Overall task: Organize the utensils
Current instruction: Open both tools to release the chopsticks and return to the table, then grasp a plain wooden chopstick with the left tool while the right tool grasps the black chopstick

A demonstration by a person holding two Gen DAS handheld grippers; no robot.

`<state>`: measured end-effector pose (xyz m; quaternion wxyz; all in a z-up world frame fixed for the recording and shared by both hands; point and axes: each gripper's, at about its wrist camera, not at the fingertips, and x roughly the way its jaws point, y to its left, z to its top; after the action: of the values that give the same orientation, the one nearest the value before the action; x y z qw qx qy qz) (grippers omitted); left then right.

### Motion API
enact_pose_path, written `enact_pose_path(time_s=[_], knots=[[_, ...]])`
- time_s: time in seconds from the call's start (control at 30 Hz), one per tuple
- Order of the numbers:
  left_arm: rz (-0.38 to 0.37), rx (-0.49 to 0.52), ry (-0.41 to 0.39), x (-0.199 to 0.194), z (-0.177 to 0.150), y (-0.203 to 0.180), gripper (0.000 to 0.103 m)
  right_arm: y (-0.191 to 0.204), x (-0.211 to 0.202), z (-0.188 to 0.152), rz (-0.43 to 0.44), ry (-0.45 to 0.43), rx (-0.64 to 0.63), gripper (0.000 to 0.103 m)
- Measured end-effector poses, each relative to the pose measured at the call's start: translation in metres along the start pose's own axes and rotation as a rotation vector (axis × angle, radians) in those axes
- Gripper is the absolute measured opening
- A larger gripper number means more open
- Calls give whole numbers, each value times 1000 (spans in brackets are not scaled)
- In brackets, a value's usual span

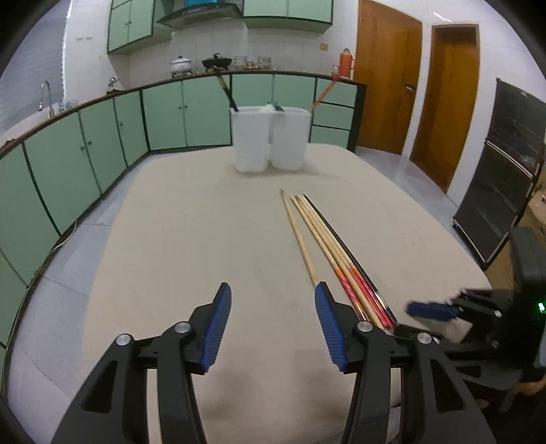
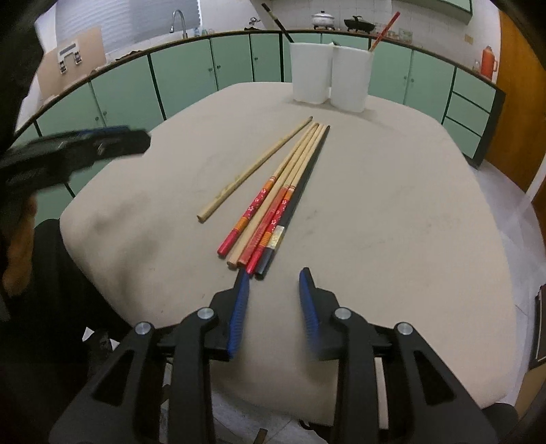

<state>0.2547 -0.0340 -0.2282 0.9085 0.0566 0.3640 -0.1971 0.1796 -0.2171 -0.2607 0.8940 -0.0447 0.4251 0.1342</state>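
Right gripper (image 2: 273,276) hangs over the near edge of the table (image 2: 392,222), jaws part open with nothing between them; the butt ends of the chopstick bundle (image 2: 273,218) lie just ahead of its left fingertip, not yet between the pads. Left gripper (image 1: 271,293) stands wider, also empty, over bare tabletop; the same bundle runs along just outside its right finger, and the lone plain chopstick (image 1: 300,235) passes behind that finger's tip. Judged step: reach for a first stick out of the pile. To do it well, the right gripper should probably slide slightly left and forward, drop low, and close on one outer stick near its painted end, since the sticks lie touching side by side and a centred pinch would likely catch several. The plain chopstick lies apart from the rest on the bundle's left and looks the easier single pick. Risk: round sticks rolling or fanning when nudged. Farther ahead, past open tabletop, two white holders (image 2: 329,75) stand side by side at the far edge, already holding a dark-handled utensil (image 2: 276,18) and a red chopstick (image 2: 385,30). Nothing blocks the path to them. Beyond, green cabinets (image 2: 191,71) and counter clutter.
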Motion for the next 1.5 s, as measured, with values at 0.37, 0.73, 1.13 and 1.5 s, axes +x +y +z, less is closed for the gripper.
enact_pose_path(time_s=[0.37,0.73,1.13,1.5], knots=[[-57,17,72,30,-19,-28,51,-42,-2,-6,-53,-22,74,35],[8,8,70,55,-23,-39,39,-48,10,2,-79,-60,81,23],[171,-117,17,55,-23,-25,8,-53,4,-6,-254,-99,163,8],[103,-9,-4,55,-26,-35,9,-47,5,-4,-201,-93,126,7]])
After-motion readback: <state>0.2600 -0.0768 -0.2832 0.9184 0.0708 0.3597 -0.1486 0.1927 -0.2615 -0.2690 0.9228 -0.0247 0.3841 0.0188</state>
